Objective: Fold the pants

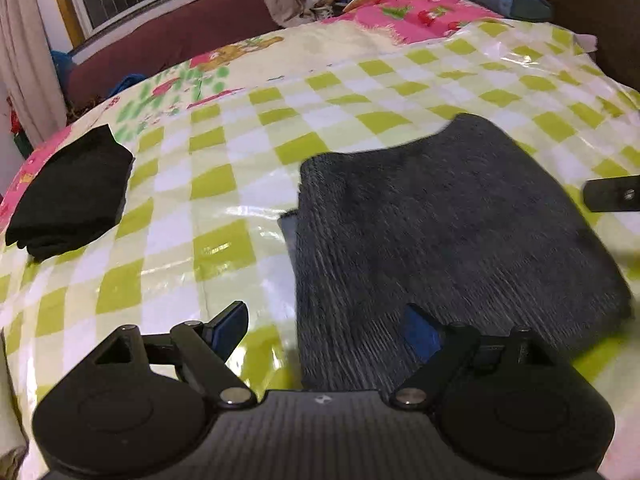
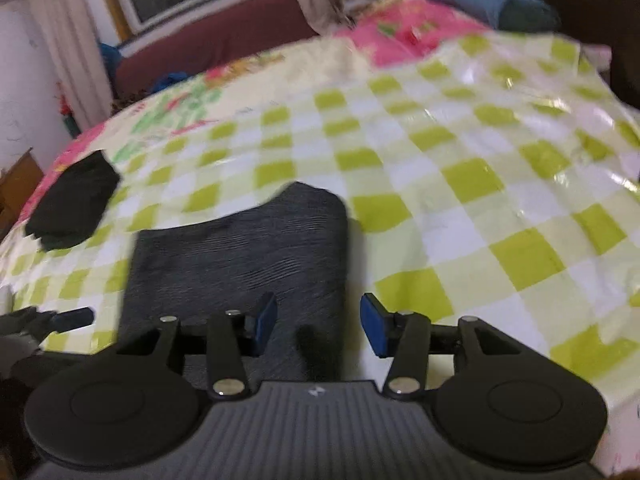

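Folded grey pants (image 1: 452, 232) are lying on the bed's checked plastic cover (image 1: 208, 216). Left of the pants, well apart, a folded black garment (image 1: 72, 196) is sitting. Both the left tool (image 1: 326, 328) and right tool (image 2: 318, 324) are hovering over the pants' near edge, jaws gaping and empty.

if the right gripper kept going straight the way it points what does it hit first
Most likely the folded grey pants, near their right edge. The right gripper is open and empty, angled down over them; depth is hard to judge through the blur.

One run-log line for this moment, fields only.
grey pants: folded, on checked sheet | left tongs: open, empty | right tongs: open, empty | black folded garment: apart, left
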`<state>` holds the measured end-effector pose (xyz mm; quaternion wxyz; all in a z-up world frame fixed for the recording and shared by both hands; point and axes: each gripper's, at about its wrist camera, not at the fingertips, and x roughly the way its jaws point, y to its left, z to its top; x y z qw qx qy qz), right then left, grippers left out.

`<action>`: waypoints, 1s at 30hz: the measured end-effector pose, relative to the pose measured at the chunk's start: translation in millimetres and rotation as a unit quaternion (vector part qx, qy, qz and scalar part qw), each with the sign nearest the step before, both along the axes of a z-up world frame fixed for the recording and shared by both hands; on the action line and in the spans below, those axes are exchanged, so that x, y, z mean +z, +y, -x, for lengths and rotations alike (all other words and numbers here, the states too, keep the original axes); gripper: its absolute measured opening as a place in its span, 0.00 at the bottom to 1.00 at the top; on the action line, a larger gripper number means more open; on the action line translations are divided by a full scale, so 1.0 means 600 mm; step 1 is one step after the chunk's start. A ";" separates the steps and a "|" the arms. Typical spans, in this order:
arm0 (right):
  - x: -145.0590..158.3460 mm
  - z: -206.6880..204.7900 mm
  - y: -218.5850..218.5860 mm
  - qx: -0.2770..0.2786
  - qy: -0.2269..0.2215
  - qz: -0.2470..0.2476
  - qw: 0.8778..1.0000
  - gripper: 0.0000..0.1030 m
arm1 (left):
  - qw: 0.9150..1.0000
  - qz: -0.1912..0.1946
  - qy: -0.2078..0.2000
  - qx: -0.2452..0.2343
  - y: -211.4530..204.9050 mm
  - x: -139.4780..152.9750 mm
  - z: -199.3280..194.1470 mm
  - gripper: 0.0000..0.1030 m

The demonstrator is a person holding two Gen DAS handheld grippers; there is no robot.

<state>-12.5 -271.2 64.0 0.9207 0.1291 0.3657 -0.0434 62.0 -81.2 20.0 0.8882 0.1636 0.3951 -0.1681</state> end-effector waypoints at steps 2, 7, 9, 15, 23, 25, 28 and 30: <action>-0.008 0.025 0.033 0.006 0.002 0.003 1.000 0.46 | 1.000 0.003 -0.001 -0.003 0.003 0.001 0.028 0.94; -0.040 0.068 0.060 -0.007 0.017 -0.029 0.999 0.45 | 1.000 0.011 0.003 -0.012 0.003 -0.004 0.072 0.95; -0.045 0.082 0.064 -0.010 0.021 -0.039 0.999 0.45 | 1.000 0.011 0.002 -0.012 0.004 -0.009 0.086 0.95; -0.052 0.104 0.074 -0.023 0.021 -0.043 0.999 0.45 | 1.000 0.018 0.000 -0.013 0.003 -0.013 0.108 0.96; -0.048 0.105 0.099 -0.009 0.001 -0.001 1.000 0.47 | 1.000 0.010 0.000 -0.015 0.003 -0.025 0.114 0.99; -0.051 0.103 0.097 -0.013 0.005 -0.003 1.000 0.48 | 1.000 0.007 0.001 -0.017 0.001 -0.029 0.115 0.99; -0.054 0.101 0.097 -0.014 0.010 -0.003 1.000 0.48 | 1.000 0.008 0.002 -0.022 0.000 -0.030 0.118 0.99; -0.055 0.100 0.100 -0.010 0.010 0.001 1.000 0.48 | 1.000 0.008 0.001 -0.023 0.000 -0.030 0.118 0.99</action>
